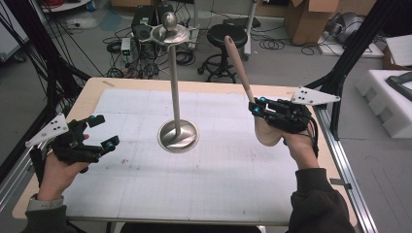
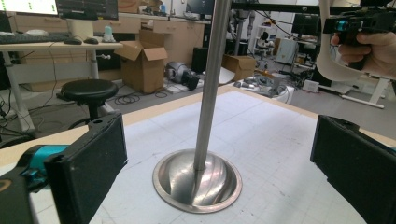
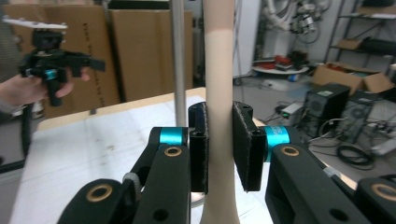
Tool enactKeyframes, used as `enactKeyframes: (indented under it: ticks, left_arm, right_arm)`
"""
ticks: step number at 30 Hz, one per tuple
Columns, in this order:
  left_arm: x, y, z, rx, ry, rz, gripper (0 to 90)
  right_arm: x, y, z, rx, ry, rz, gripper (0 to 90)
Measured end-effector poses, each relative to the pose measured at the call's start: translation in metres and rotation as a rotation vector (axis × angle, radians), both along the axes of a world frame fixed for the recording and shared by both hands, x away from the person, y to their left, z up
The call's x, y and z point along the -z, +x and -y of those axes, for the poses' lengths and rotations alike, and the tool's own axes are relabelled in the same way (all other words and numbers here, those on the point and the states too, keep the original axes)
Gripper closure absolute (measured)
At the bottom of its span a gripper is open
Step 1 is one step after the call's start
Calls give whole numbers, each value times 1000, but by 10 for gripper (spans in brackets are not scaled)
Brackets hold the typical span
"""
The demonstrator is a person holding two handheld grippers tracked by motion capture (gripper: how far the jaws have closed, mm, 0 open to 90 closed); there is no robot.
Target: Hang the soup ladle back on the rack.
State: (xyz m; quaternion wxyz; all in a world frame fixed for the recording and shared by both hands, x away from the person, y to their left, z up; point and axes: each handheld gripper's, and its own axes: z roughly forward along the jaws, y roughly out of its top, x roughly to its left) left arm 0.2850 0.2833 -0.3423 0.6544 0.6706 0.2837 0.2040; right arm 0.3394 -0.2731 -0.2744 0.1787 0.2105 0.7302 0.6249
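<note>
Table (image 1: 145, 213): light wooden top, covered for most of its area by a white gridded mat (image 1: 218, 179).

Stand (image 1: 176, 87): metal, upright near the middle of the mat. Round domed base (image 2: 197, 183) flat on the mat; a thin pole rises from its centre to a small dish and a knob (image 1: 169, 20) at the top. In the left gripper view the pole stands between the two jaws but farther off, not touched by them.

Shoehorn (image 1: 240, 65): long, beige, held above the right part of the mat, clear of the table. Handle end points up and away; the broad curved blade (image 1: 266, 132) hangs below the gripper. It stands to the right of the stand, apart from it.

Right gripper (image 1: 256, 108): jaws closed narrow on the shoehorn's shaft, both pads pressed against it, as the right gripper view shows (image 3: 219, 144). The person's hand (image 1: 299, 145) holds it above the mat's right edge.

Left gripper (image 1: 103, 132): jaws spread wide, nothing between them. Held over the left edge of the mat, aimed toward the stand, well apart from it.
</note>
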Motion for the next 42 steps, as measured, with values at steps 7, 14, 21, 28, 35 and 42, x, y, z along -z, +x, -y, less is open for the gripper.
enactKeyframes:
  ticks: [7,14,21,28,35,42]
  left_arm:
    - [0,0,0,-3,-3,-2,40]
    - [0,0,0,-4,-1,-3,41]
    - [0,0,-1,-4,-1,-2,41]
    - [0,0,-2,-4,0,0,41]
    - [-1,-1,-3,-3,-4,2,41]
    - [-1,-1,-3,-4,-2,2,41]
  right_arm:
    - [4,-6,-5,63,26,2,781]
    - [11,-13,-15,104,44,-14,780]
    - [11,-15,-27,78,39,5,780]
    - [7,-14,-39,52,44,15,780]
    - [8,-13,-49,26,44,15,780]
    - [7,-10,-56,-7,44,9,781]
